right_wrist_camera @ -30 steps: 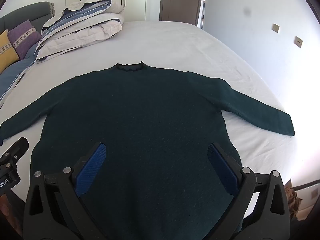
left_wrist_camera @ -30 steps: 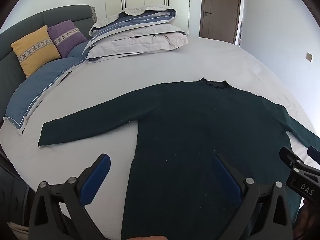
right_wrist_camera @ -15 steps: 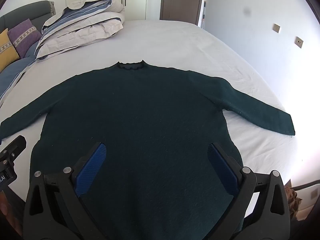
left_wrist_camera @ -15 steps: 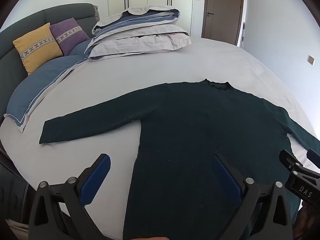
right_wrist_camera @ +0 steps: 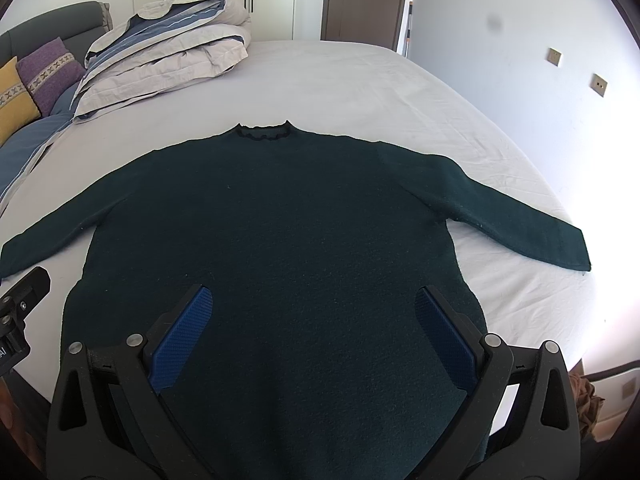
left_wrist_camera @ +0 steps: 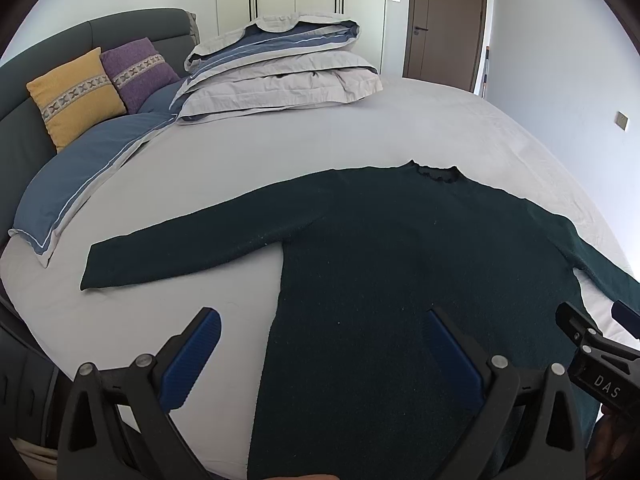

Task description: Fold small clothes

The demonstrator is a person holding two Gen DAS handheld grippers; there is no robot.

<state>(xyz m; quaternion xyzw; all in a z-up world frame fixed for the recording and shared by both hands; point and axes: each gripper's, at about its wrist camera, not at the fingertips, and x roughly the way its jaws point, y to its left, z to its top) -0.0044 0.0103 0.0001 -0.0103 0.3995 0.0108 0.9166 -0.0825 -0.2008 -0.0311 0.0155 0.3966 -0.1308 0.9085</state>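
A dark green long-sleeved sweater lies flat on the white bed sheet, sleeves spread out, collar away from me; it also shows in the right wrist view. My left gripper is open and empty above the sweater's lower left edge. My right gripper is open and empty above the sweater's lower middle. The right gripper's tip shows in the left wrist view. The left gripper's tip shows in the right wrist view.
A folded grey-and-blue duvet lies at the far side of the bed. Yellow and purple cushions and a blue pillow sit at the left by the grey headboard. A wall stands at the right.
Both grippers have shifted slightly; the left wrist view has drifted a little so the sweater sits further right. Nothing was gripped.
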